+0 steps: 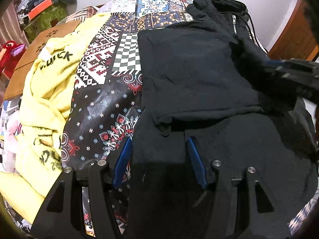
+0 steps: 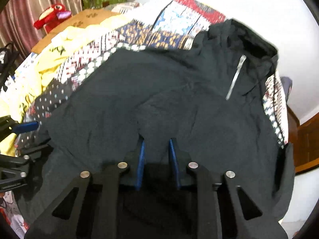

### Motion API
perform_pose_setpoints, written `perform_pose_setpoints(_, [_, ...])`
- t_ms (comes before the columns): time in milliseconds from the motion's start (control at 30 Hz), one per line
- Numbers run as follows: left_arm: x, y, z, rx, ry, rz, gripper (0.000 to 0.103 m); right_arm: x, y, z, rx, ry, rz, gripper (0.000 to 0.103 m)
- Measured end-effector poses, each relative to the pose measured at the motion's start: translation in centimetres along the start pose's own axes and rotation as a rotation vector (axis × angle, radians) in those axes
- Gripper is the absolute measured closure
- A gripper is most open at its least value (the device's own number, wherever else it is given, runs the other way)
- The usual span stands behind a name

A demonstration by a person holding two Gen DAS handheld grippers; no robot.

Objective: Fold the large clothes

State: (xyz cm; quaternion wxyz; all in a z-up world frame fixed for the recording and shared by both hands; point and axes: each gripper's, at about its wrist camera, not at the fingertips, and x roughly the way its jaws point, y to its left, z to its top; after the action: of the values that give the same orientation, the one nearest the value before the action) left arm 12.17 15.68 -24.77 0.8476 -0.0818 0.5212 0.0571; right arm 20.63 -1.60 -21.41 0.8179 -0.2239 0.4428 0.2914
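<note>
Over on the far left we've got a red plush toy (image 1: 9, 54) and a brown cardboard sheet (image 1: 39, 45), then a yellow garment (image 1: 47, 87) with black lettering heaped on the patterned cloth (image 1: 103, 91) covering the surface. Next comes our left gripper (image 1: 159, 155), fingers (image 1: 122, 163) spread wide with nothing pinched; they hover over the near edge of the black hoodie (image 1: 191, 75), one blue pad over the cloth, the other over black fabric. The hoodie lies spread across the middle and right of the surface, one part folded over its body, hood (image 1: 217, 2) and silver zipper (image 1: 234, 24) at the far end. Our right gripper (image 2: 156, 147) has its fingers (image 2: 141, 159) fairly narrow with a bunch of hoodie fabric between them; whether they're actually pinching it, we can't tell, since the view is blurry.
</note>
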Motion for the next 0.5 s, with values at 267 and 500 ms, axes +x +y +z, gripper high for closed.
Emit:
perform_pose_setpoints(267, [1.1,-0.5,1.8,-0.008,0.002,0.036,0.046,-6.8,-5.0,2.6,0.115,-0.208,-0.032,0.086])
perform_pose_setpoints(500, [2.0,-1.2,3.1,-0.069,0.005,0.025,0.045,-11.2,-9.7,2.8,0.214,-0.351,-0.076,0.088])
